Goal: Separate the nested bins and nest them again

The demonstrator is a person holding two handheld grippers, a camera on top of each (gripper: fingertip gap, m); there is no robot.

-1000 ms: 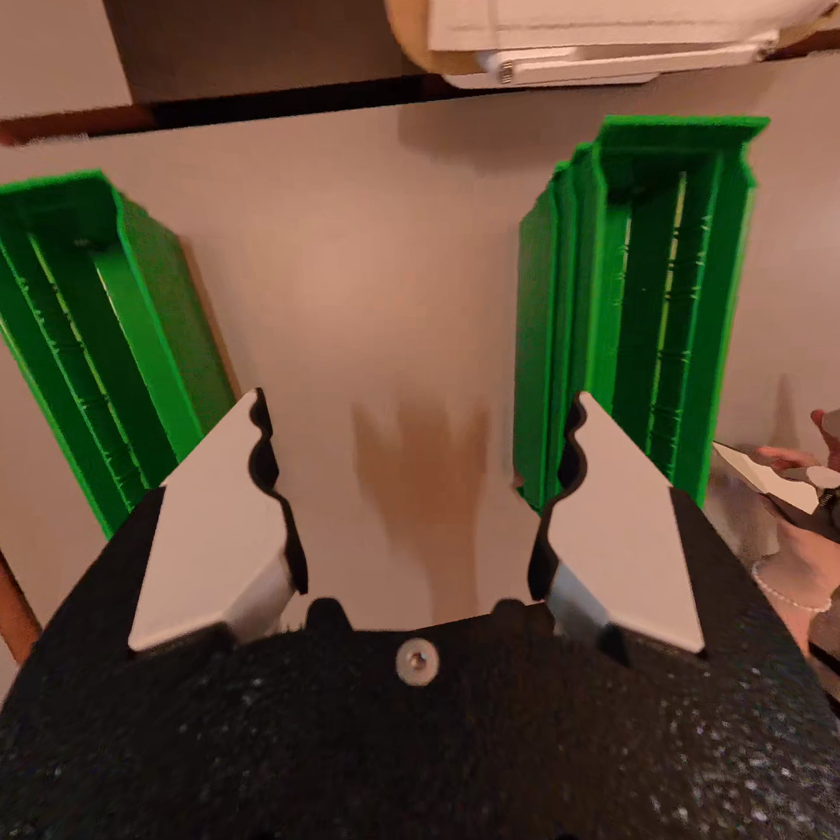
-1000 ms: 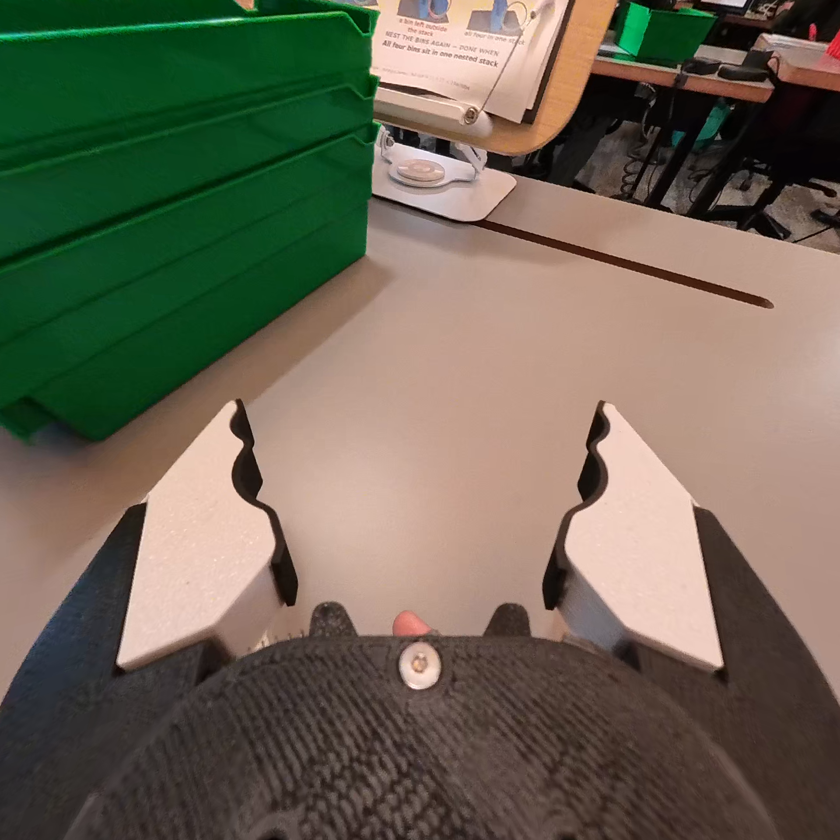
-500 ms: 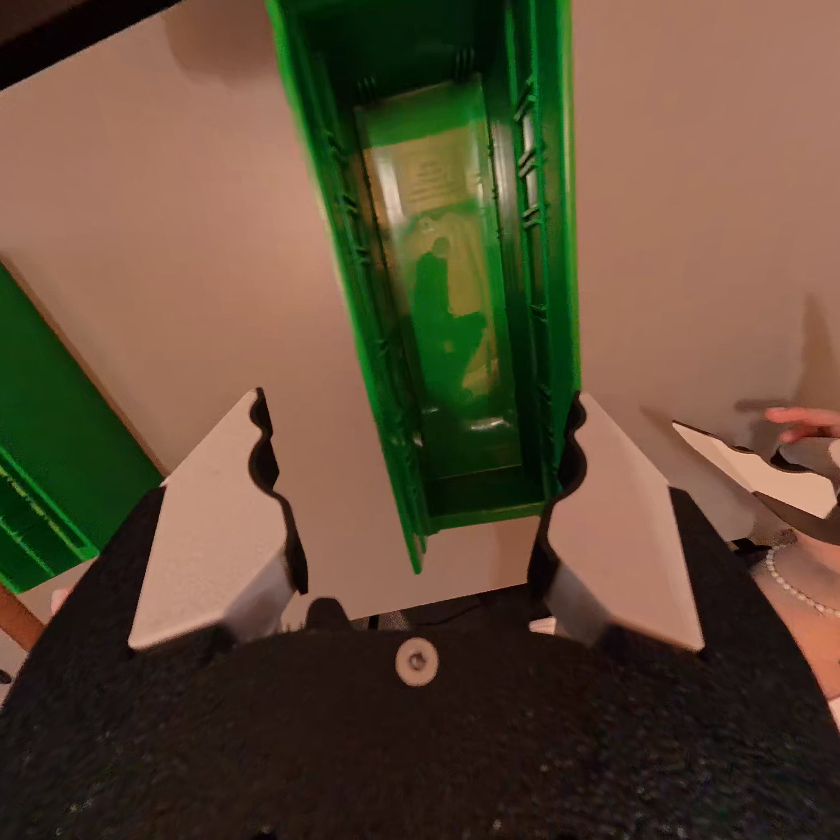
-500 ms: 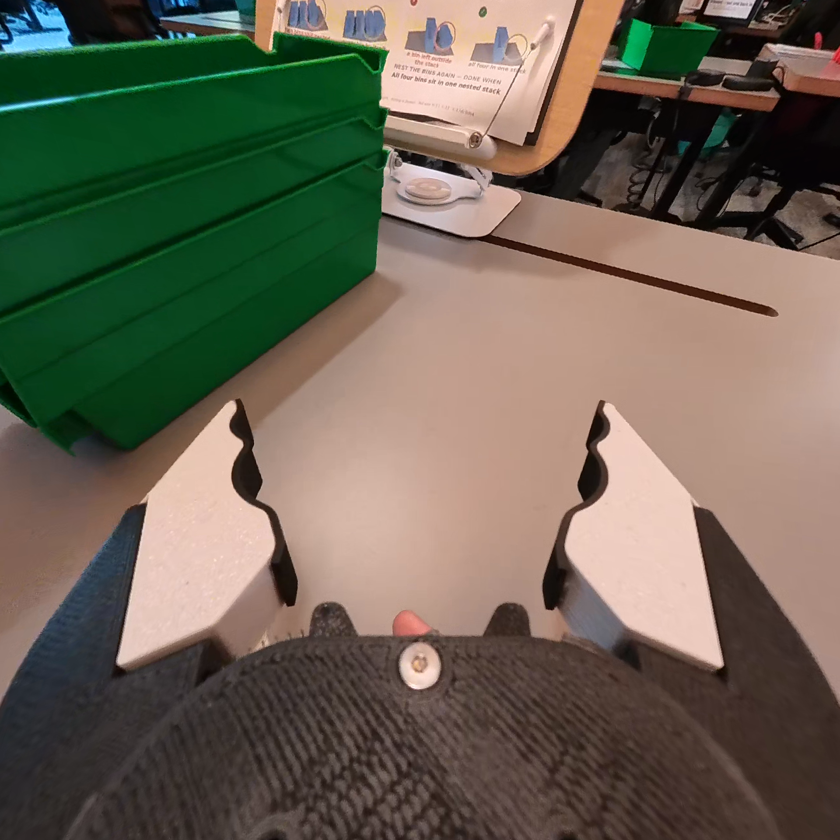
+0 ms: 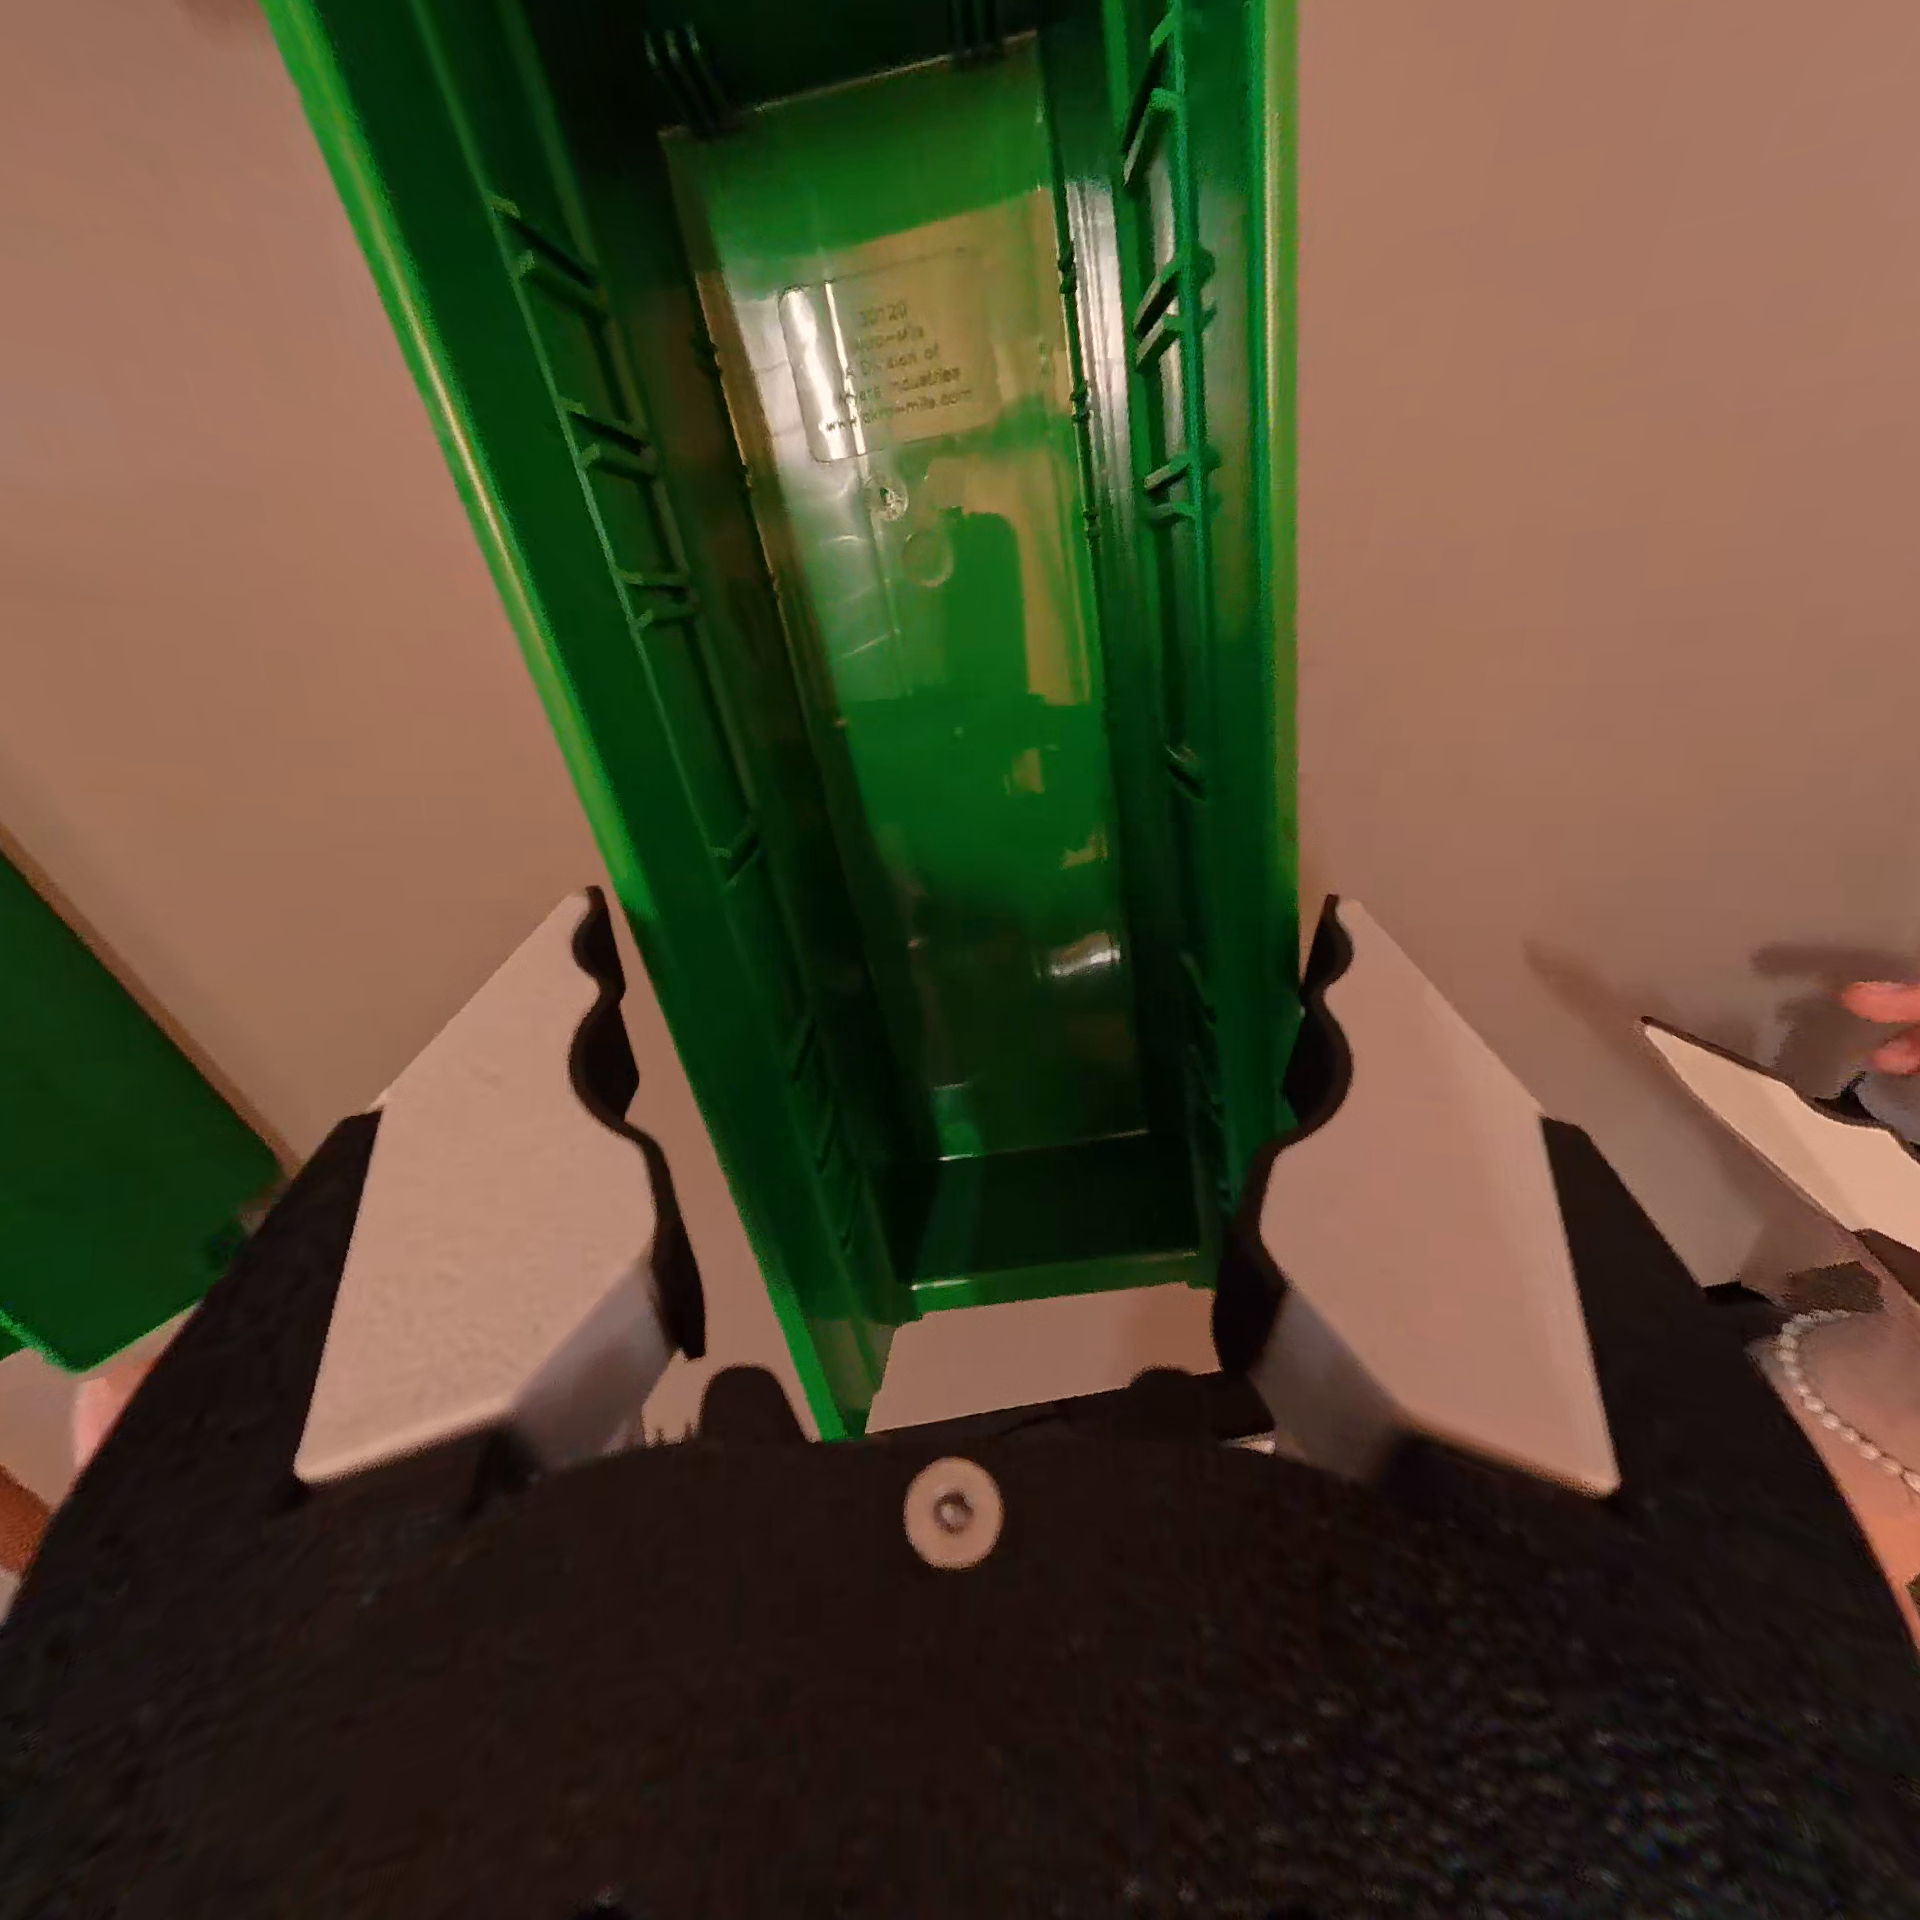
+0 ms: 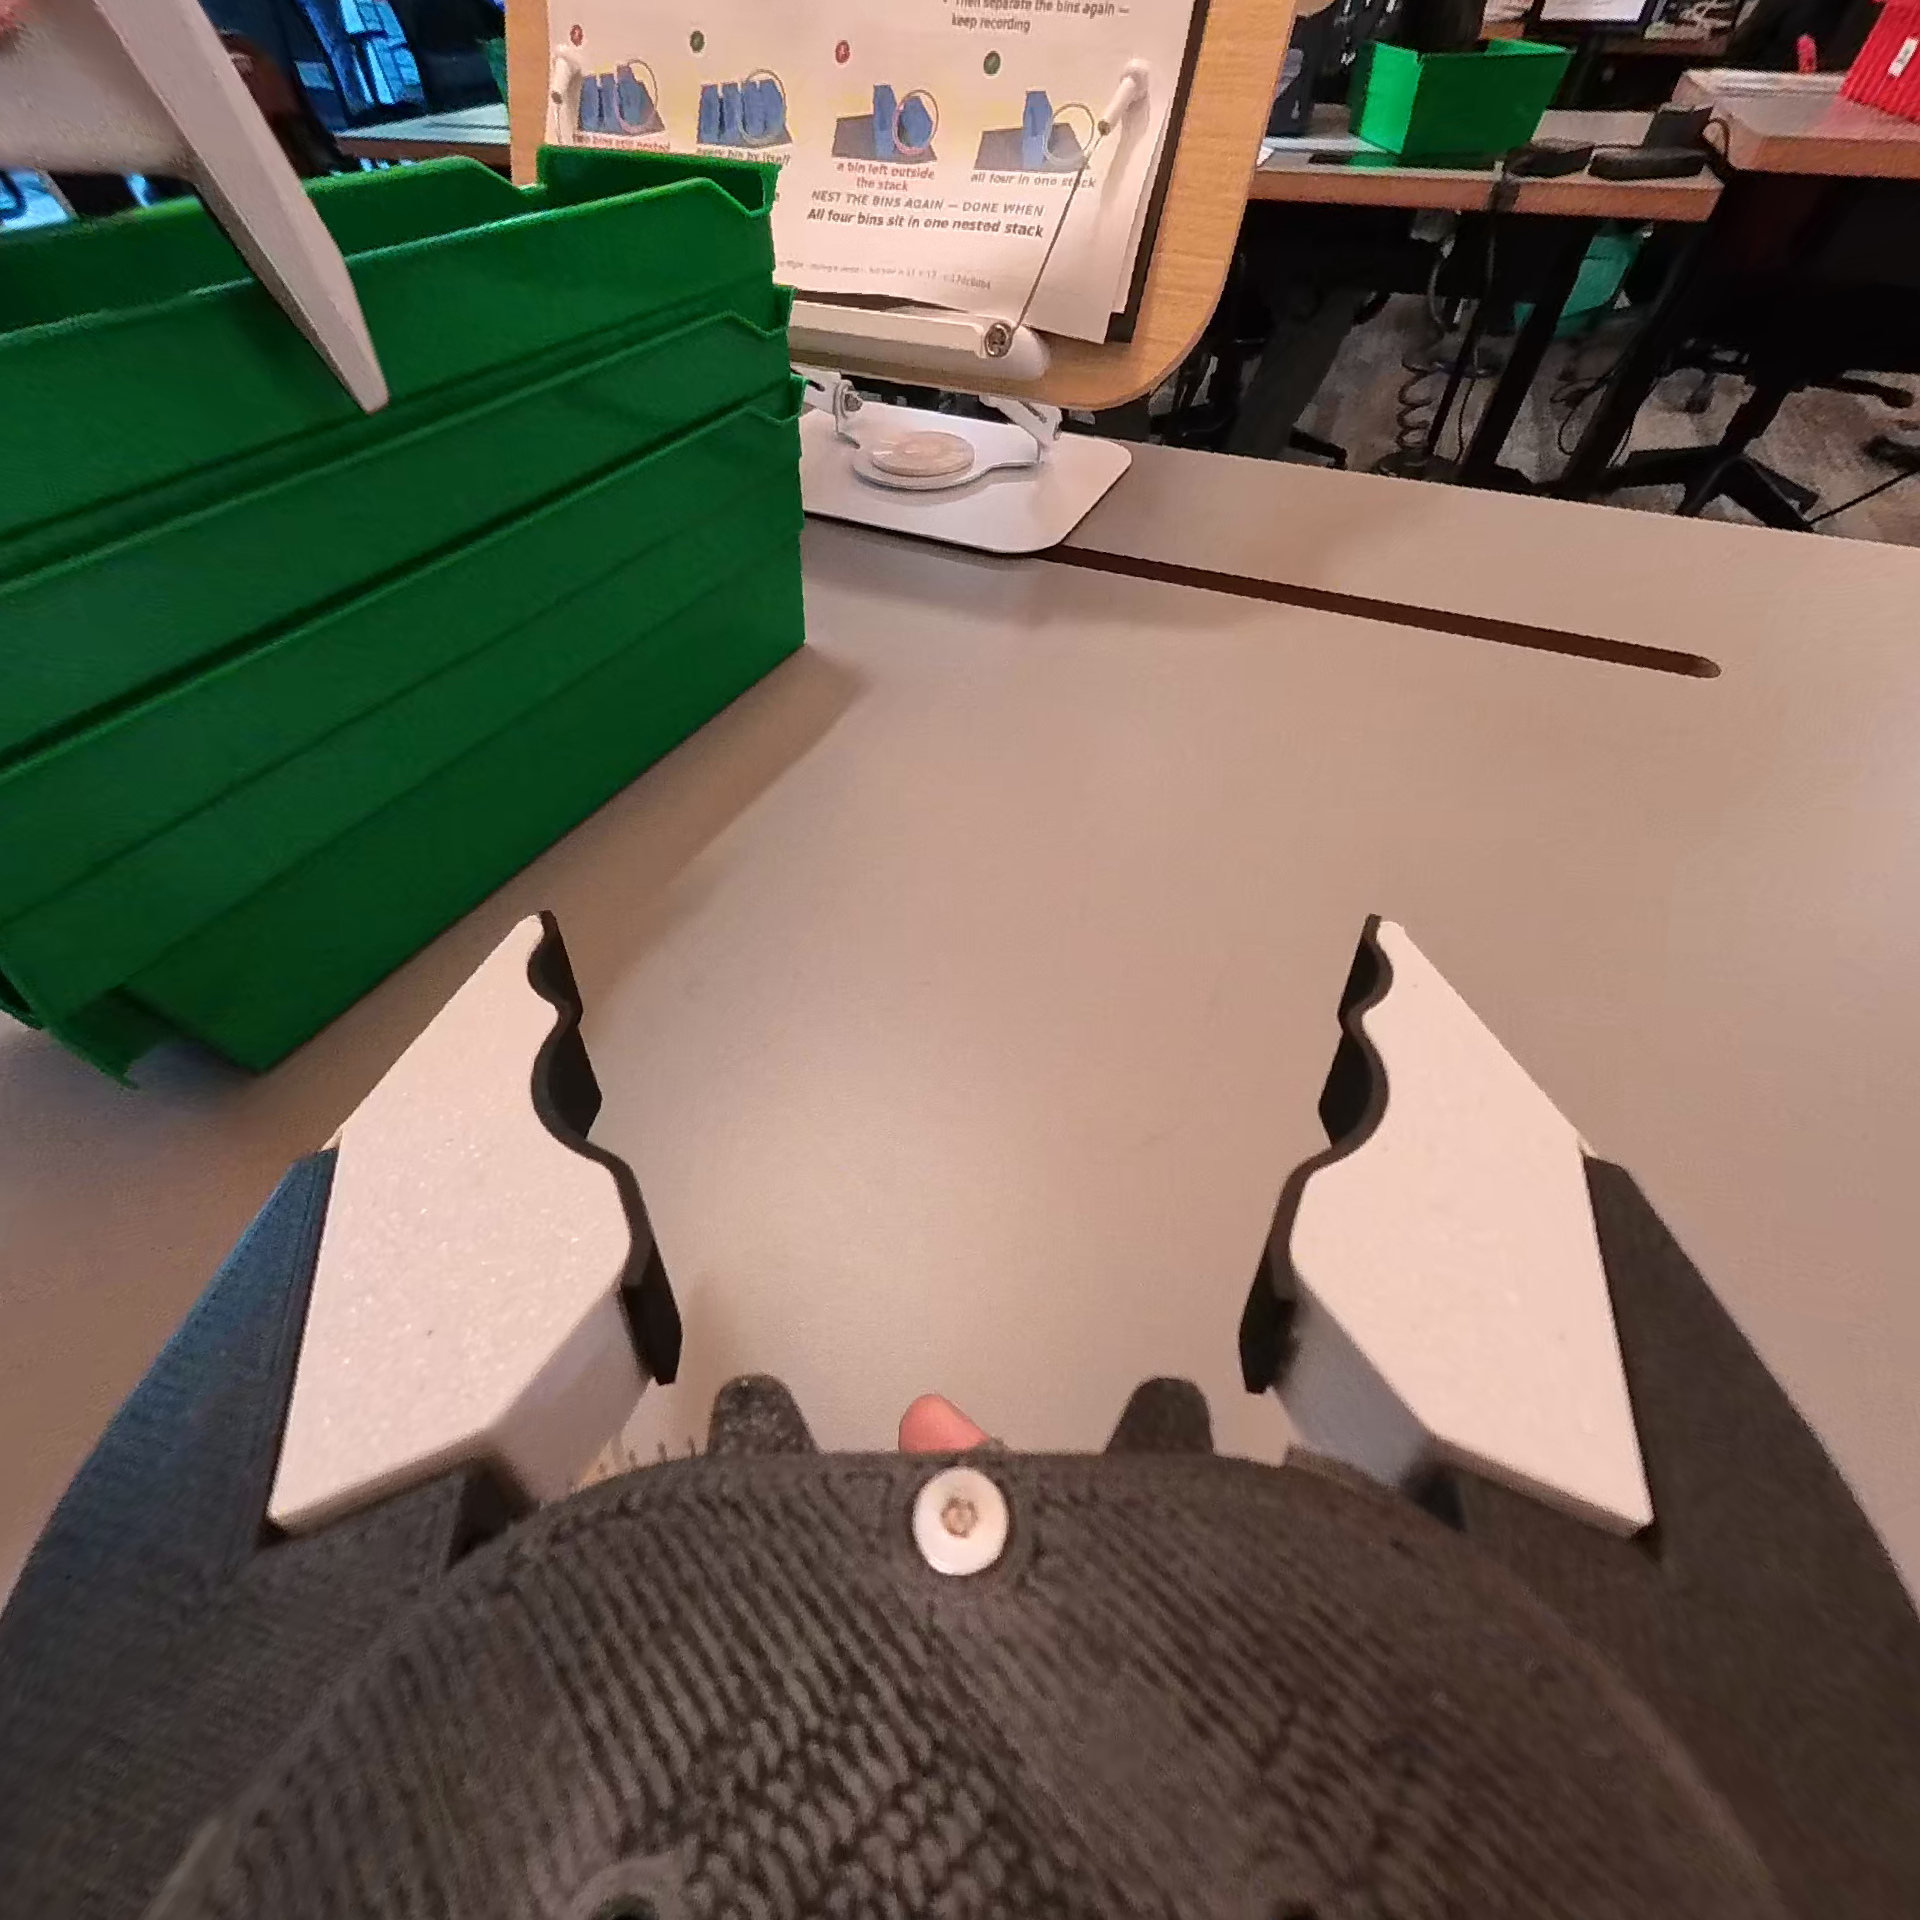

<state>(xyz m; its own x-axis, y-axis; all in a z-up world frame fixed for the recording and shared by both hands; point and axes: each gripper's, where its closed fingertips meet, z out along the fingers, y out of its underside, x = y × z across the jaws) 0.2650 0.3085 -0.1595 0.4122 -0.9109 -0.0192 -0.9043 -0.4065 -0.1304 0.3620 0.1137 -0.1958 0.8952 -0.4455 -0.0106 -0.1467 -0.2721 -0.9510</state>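
A stack of nested green bins (image 5: pixel 966 644) lies on the grey table, seen from above in the left wrist view. My left gripper (image 5: pixel 961 909) is open and empty, hovering over the stack's near end with a finger on each side of it. One separate green bin (image 5: pixel 94 1143) lies at the left edge. In the right wrist view the same stack (image 6: pixel 416 623) stands at the left, with a left gripper finger (image 6: pixel 249 187) above it. My right gripper (image 6: pixel 961 1039) is open and empty over bare table, to the right of the stack.
An instruction sheet on a wooden board (image 6: pixel 935 156) with a white stand (image 6: pixel 956 468) stands behind the stack. A dark slot (image 6: pixel 1382 613) runs across the table (image 6: pixel 1247 883). Other desks and a green bin (image 6: pixel 1455 94) are in the background. The right gripper's finger (image 5: pixel 1766 1132) shows at the right.
My left gripper has moved right from between the two groups of bins to over the nested stack and come closer to it. The right gripper has drawn back a little from the stack.
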